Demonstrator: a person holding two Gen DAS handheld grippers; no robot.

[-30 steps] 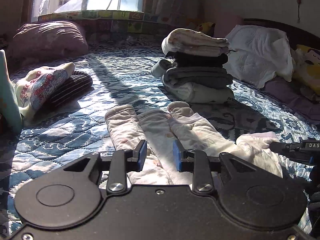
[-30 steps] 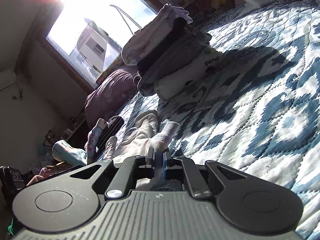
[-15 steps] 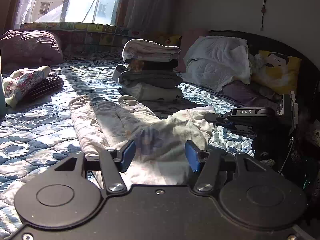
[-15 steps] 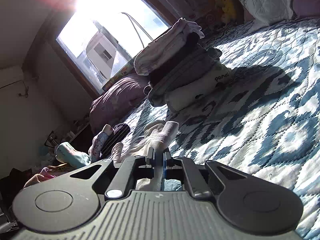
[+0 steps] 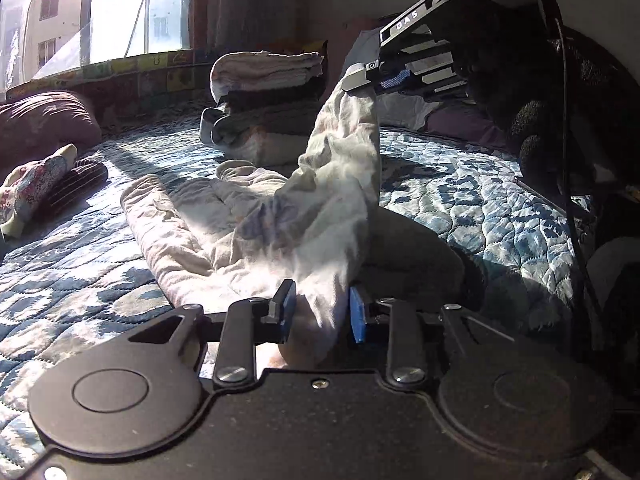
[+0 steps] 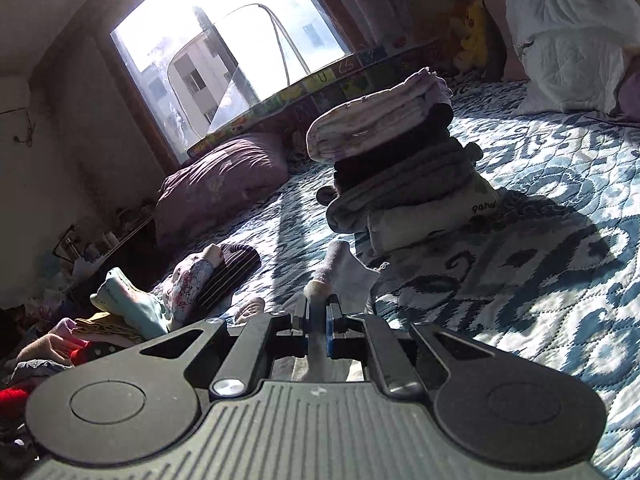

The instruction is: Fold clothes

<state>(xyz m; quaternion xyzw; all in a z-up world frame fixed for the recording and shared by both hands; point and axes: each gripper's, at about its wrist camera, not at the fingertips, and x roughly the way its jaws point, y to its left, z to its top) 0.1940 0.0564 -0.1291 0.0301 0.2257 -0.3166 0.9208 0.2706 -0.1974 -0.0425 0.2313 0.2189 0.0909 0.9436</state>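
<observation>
Pale, faintly printed pants (image 5: 248, 232) lie on the blue quilted bed (image 5: 460, 192), legs pointing towards the window. My right gripper (image 5: 376, 80) is shut on one waist corner and holds it high above the bed, so the cloth hangs in a steep ridge. In the right wrist view the same gripper (image 6: 318, 320) pinches a thin fold of the pants (image 6: 344, 276). My left gripper (image 5: 322, 314) sits low at the near waist edge, its blue pads closed against a thick bunch of that cloth.
A stack of folded clothes (image 5: 268, 108) stands just beyond the pants, also in the right wrist view (image 6: 400, 176). A floral garment (image 5: 36, 184) lies at left, with a purple pillow (image 5: 44, 124) behind it. A white duvet (image 6: 560, 32) sits at the headboard, and loose clothes (image 6: 80, 332) are heaped at far left.
The right gripper has risen from bed level, lifting its waist corner high. The left gripper's fingers, wide apart half a second ago, have closed in on the near waist edge.
</observation>
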